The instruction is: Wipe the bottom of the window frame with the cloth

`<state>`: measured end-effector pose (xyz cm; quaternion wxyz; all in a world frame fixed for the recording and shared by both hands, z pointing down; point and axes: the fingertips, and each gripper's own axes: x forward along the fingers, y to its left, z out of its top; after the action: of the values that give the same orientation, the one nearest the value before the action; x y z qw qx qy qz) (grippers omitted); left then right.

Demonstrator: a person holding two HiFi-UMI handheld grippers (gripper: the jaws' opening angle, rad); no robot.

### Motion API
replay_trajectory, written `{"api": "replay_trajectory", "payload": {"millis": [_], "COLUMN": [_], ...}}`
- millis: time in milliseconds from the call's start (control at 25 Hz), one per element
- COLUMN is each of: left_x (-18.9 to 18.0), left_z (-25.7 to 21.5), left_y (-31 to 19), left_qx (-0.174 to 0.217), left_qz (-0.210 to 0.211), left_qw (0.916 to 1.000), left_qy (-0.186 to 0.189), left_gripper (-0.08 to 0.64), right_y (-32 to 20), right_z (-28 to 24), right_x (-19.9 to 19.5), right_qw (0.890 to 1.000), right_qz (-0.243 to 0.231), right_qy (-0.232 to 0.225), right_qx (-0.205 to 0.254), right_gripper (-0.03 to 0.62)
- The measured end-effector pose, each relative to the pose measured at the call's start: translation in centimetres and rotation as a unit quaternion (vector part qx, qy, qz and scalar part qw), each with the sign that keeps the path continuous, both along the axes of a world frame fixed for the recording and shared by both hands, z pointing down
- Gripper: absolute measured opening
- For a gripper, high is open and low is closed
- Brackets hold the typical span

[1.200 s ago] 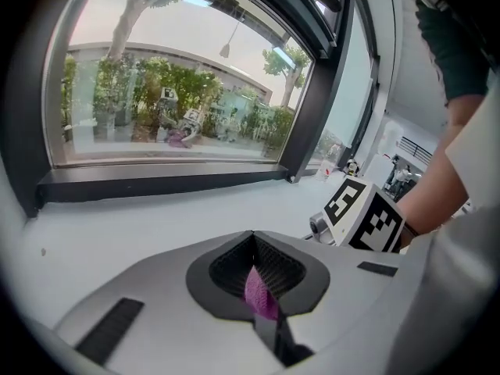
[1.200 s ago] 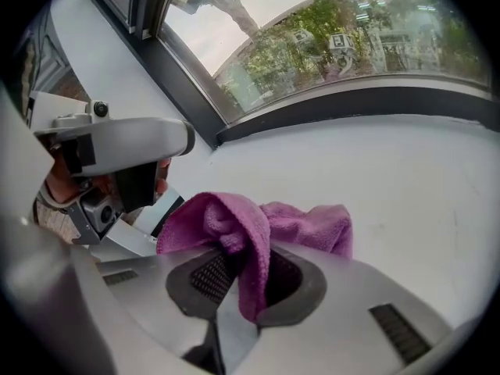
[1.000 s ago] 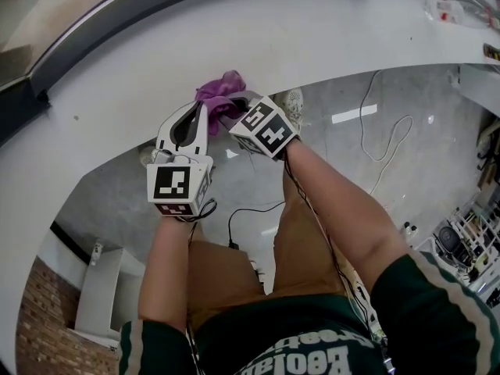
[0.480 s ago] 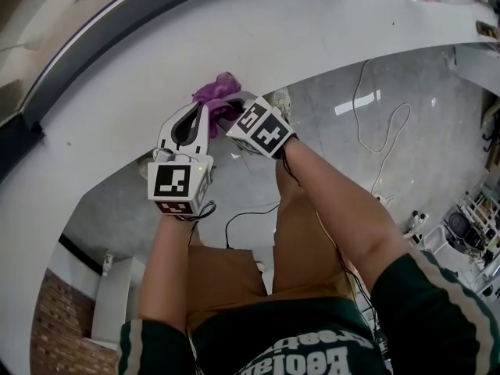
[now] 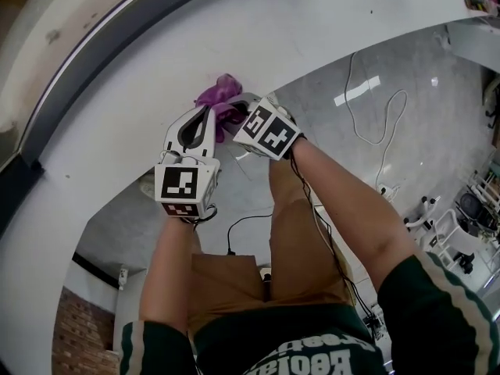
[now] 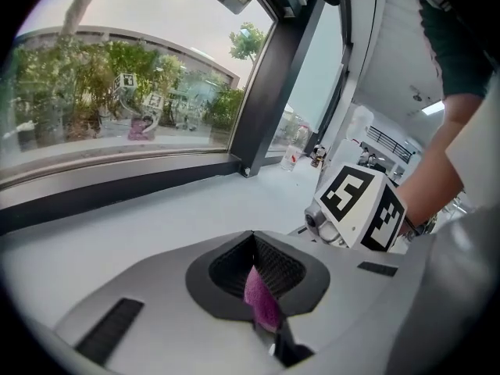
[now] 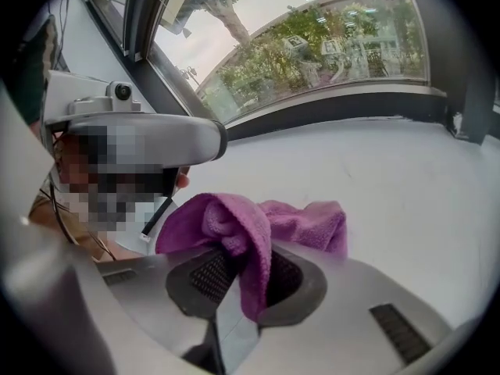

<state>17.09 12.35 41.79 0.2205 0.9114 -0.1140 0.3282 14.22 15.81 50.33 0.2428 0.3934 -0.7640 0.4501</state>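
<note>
Two grippers hold one purple cloth (image 5: 218,92) between them, low on the white sill (image 5: 328,22). The left gripper (image 5: 208,117) has its jaws pressed together on a thin edge of the cloth. The right gripper (image 5: 241,114) pinches a thicker fold, and most of the fabric bunches out in front of its jaws. The dark bottom rail of the window frame (image 6: 117,187) lies beyond the jaw tips, apart from the cloth, with bare sill between them. Its long axis runs across from left to right in front of both hands. I judge that the next move is a push forward to this rail, then a slide along it, with the right gripper leading.
</note>
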Motion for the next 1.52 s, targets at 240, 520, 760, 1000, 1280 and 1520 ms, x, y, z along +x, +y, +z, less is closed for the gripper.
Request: {"api": "replay_trajectory", "payload": {"millis": [240, 520, 760, 1000, 1280, 1520], "left_x": [3.9, 7.1, 9.9, 13.0, 14.9, 15.0], "left_z": [0.1, 1.0, 1.3, 0.8, 1.5, 1.9], "left_y": [1.3, 3.0, 4.1, 5.4, 7.1, 7.8], "left_qx": [-0.003, -0.005, 0.0, 0.0, -0.009, -0.014], "left_qz": [0.032, 0.055, 0.063, 0.073, 0.088, 0.096], "left_qw": [0.9995, 0.9985, 0.998, 0.9973, 0.996, 0.9953], "left_qy": [0.006, 0.004, -0.003, 0.011, 0.009, 0.007], "left_gripper": [0.009, 0.009, 0.009, 0.009, 0.009, 0.009], "right_y": [1.7, 3.5, 4.9, 6.2, 7.2, 7.9], "right_z": [0.1, 0.4, 0.5, 0.4, 0.5, 0.5], "right_x": [4.3, 9.8, 12.5, 15.4, 18.7, 20.4], "right_qw": [1.0, 0.997, 0.994, 0.989, 0.985, 0.977], "right_qz": [0.021, 0.064, 0.084, 0.127, 0.154, 0.197], "right_qy": [0.016, 0.048, 0.061, 0.067, 0.079, 0.082], "right_qx": [0.01, 0.021, 0.023, 0.023, 0.026, 0.025], "right_gripper": [0.078, 0.078, 0.078, 0.078, 0.078, 0.078]}}
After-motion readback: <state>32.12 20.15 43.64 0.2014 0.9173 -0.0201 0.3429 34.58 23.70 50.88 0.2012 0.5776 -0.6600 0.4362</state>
